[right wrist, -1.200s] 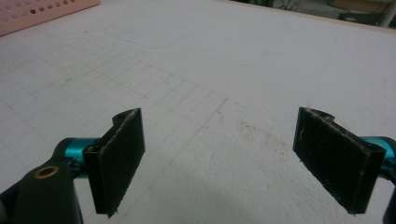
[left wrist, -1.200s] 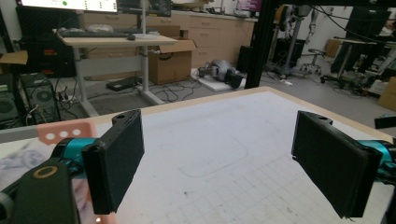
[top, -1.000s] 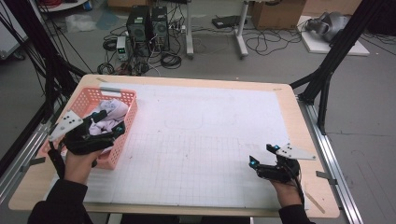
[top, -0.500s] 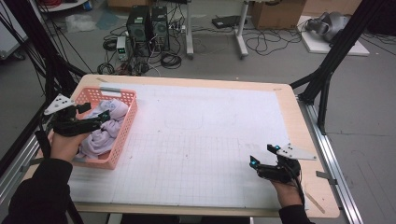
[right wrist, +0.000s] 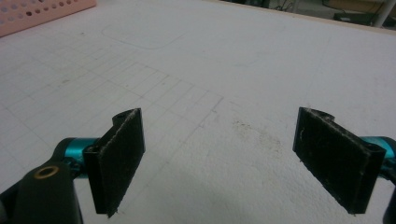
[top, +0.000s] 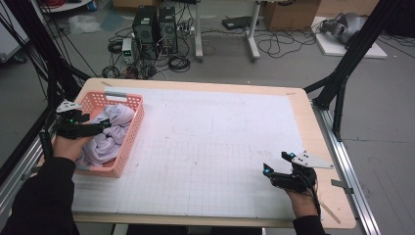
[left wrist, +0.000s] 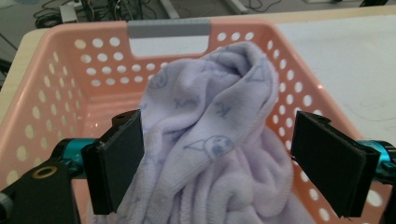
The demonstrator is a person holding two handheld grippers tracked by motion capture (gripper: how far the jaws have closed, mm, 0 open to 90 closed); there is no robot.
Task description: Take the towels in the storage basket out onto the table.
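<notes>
Over the pink basket, left gripper jaws gape around, perhaps brushing, the lilac towel.

The lavender towel runs off the bottom edge of the left gripper view, so its lower folds can't be seen, and it covers most of the pink basket floor. The little printed figures on it are too faint to make out. In the high view the left gripper hides part of the basket's near-left rim. The basket is clipped to a corner in the right gripper view.
</notes>
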